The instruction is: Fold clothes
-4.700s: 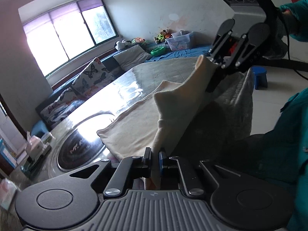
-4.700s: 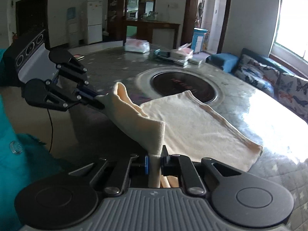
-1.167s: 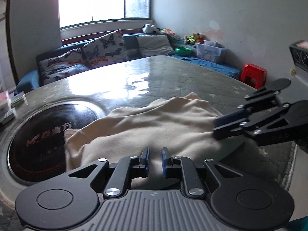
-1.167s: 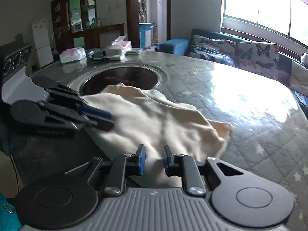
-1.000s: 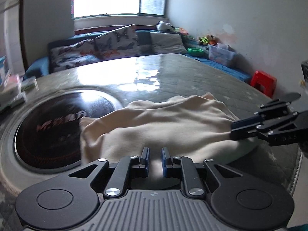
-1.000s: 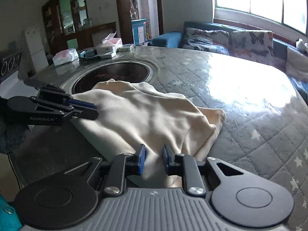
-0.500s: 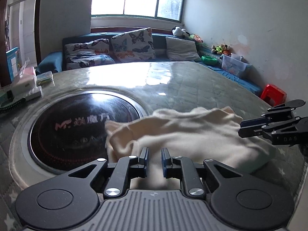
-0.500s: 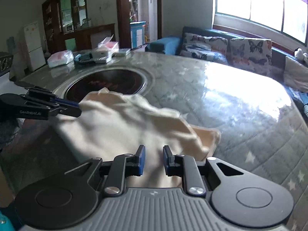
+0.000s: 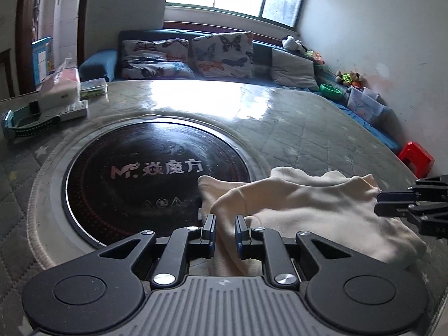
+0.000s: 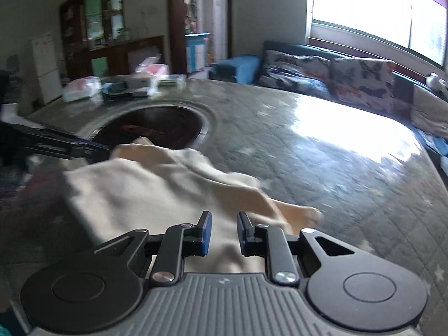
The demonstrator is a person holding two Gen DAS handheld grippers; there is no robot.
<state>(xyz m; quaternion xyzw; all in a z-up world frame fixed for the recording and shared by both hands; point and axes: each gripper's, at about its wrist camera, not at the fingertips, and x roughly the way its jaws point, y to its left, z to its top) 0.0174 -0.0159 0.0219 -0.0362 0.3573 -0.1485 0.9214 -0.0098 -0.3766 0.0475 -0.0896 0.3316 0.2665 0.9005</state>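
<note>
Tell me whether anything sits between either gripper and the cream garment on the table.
Nothing visible does. The cream garment lies directly ahead of the left gripper and the right gripper, with cloth showing between each one's parted jaws. The black cooktop lies beside and partly under the garment, not in the way.

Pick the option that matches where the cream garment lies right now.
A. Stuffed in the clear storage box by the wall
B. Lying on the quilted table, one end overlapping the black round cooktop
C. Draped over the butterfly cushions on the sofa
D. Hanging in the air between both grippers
B: the cream garment lies rumpled on the quilted table, its left end over the rim of the black round cooktop.
</note>
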